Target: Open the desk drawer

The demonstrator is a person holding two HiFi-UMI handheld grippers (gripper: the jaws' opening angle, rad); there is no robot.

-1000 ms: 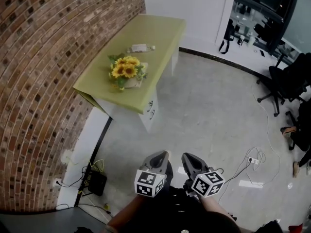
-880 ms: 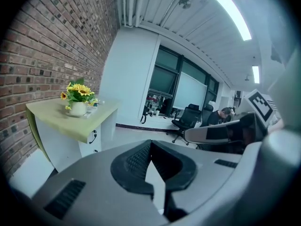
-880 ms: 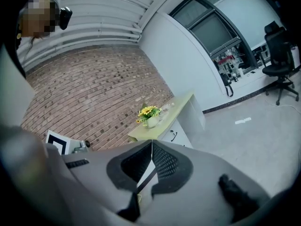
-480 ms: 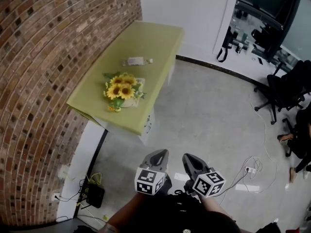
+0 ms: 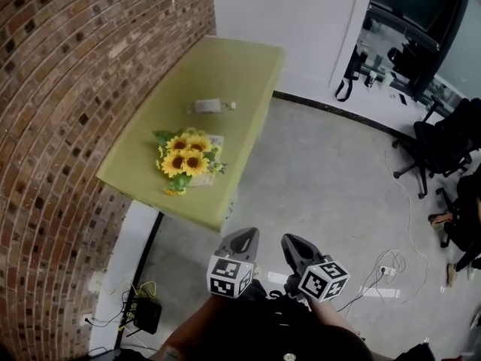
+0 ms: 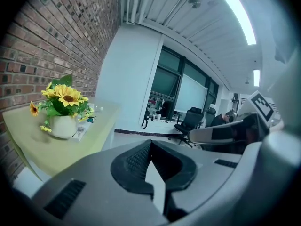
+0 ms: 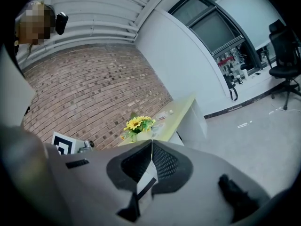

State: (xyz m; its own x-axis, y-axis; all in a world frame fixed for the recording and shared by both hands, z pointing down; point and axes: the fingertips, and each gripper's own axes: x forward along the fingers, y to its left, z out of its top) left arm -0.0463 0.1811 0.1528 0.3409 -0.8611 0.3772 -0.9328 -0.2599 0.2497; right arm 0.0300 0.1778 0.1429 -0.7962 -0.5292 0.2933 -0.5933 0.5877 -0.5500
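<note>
- 1 desk [image 5: 234, 59], upper left; 1 sunflower pot [image 5: 188, 164] on it.
- 2 grippers, btm centre: left gripper [image 5: 243, 241], right gripper [image 5: 294, 246].
- Both: jaws pressed together, nothing held, nothing touched.

Yellow sunflowers in a white pot [image 5: 186, 162], close to a curved red brick wall [image 5: 60, 89]. Beyond them, a small pale flat object [image 5: 208, 106]. Across the grey floor [image 5: 316, 171], a black wheeled office chair [image 5: 442, 143]. By the wall's foot, a black box with cables [image 5: 147, 315].

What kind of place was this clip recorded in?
Most likely an office: a desk holding a pot of sunflowers stands along a brick wall, and black office chairs sit across the bare floor.
</note>
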